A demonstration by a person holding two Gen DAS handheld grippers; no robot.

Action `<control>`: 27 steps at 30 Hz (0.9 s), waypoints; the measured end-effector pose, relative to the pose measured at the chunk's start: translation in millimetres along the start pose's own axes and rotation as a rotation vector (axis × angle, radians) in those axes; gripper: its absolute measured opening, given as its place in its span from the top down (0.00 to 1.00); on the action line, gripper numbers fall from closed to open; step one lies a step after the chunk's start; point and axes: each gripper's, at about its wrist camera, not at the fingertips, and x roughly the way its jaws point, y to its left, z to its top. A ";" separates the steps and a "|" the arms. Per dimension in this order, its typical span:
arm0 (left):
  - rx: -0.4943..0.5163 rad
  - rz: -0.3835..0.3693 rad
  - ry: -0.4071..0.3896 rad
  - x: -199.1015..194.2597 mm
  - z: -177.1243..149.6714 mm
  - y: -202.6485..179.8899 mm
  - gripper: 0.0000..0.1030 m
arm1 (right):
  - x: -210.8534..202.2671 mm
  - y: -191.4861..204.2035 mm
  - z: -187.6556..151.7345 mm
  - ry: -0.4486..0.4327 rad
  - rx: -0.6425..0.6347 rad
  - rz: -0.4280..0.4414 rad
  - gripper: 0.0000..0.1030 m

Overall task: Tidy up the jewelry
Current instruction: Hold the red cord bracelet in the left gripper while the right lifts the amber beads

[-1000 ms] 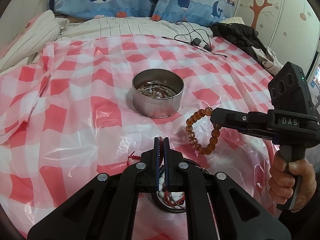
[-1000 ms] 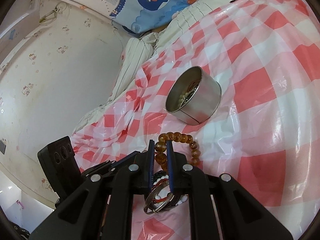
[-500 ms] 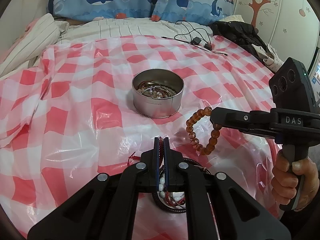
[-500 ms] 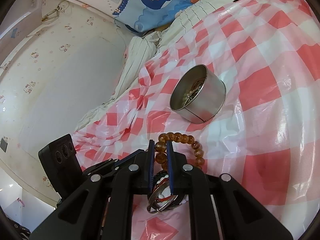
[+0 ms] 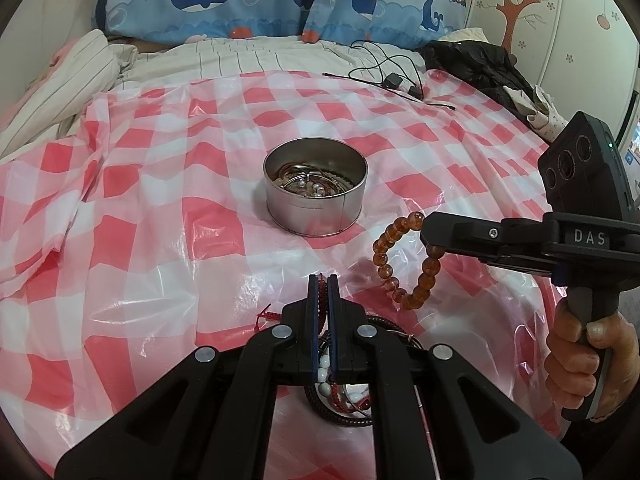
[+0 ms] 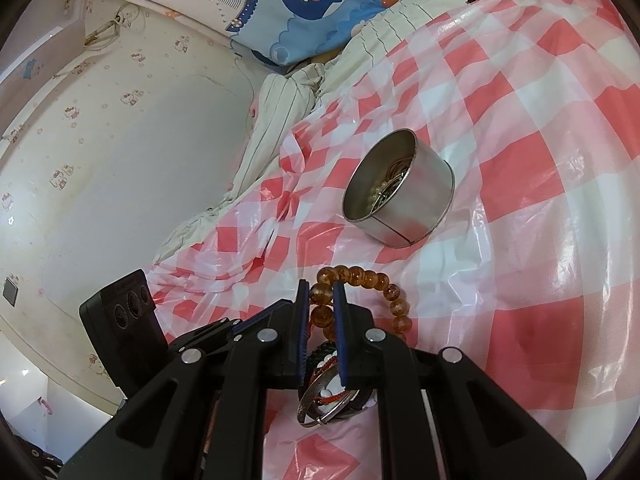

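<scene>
A round metal tin (image 5: 316,216) stands on the red-and-white checked plastic sheet (image 5: 160,240), with several bracelets and beads inside. My right gripper (image 5: 426,234) comes in from the right, shut on an amber bead bracelet (image 5: 400,272) that hangs just above the sheet, near the tin. In the right wrist view an amber bead sits between the pads of the right gripper (image 6: 322,290), the amber bracelet (image 6: 372,280) loops out in front of it, and the tin (image 6: 424,208) lies beyond. My left gripper (image 5: 322,280) is shut, over a pile of bracelets (image 5: 340,400).
Black cables with a charger (image 5: 392,80) and a dark garment (image 5: 476,68) lie at the sheet's far edge. Whale-print pillows (image 5: 240,0) and striped bedding (image 5: 60,80) border the back and left. A person's hand (image 5: 588,360) grips the right handle. A wall (image 6: 120,160) stands left of the bed.
</scene>
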 end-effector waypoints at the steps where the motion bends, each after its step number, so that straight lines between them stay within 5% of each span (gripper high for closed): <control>1: 0.000 -0.001 0.000 -0.1 0.2 0.3 0.96 | -0.1 0.2 -0.3 -0.001 0.002 0.001 0.88; 27: -0.023 -0.039 -0.055 -11.5 5.6 8.3 0.97 | -8.7 1.3 5.1 -0.048 0.015 0.030 0.88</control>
